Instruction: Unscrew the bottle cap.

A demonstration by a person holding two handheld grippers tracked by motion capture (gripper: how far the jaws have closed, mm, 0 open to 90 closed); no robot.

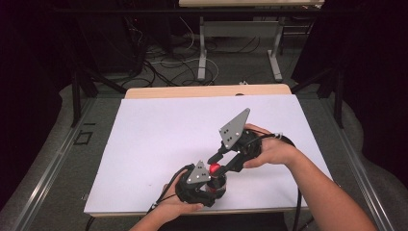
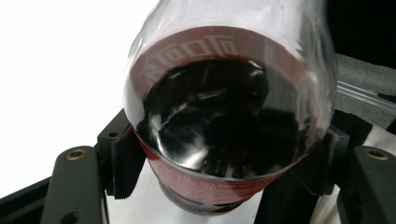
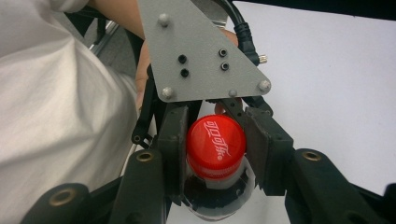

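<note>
Left gripper (image 1: pixel 211 185) fingers clamp bottle (image 2: pixel 229 116) body, steadying it; right gripper (image 3: pixel 215 154) fingers closed around red cap (image 3: pixel 216 146), likely for unscrewing.

White table (image 1: pixel 159 139) bare across far half and left side: open passage there. Near edge centre blocked: both grippers meet at bottle (image 1: pixel 217 179). Left gripper (image 1: pixel 211 185) jaws clamp bottle body, right gripper (image 1: pixel 219 161) jaws flank red cap (image 3: pixel 216 147); right forearm (image 1: pixel 327 197) bars near-right corner
</note>
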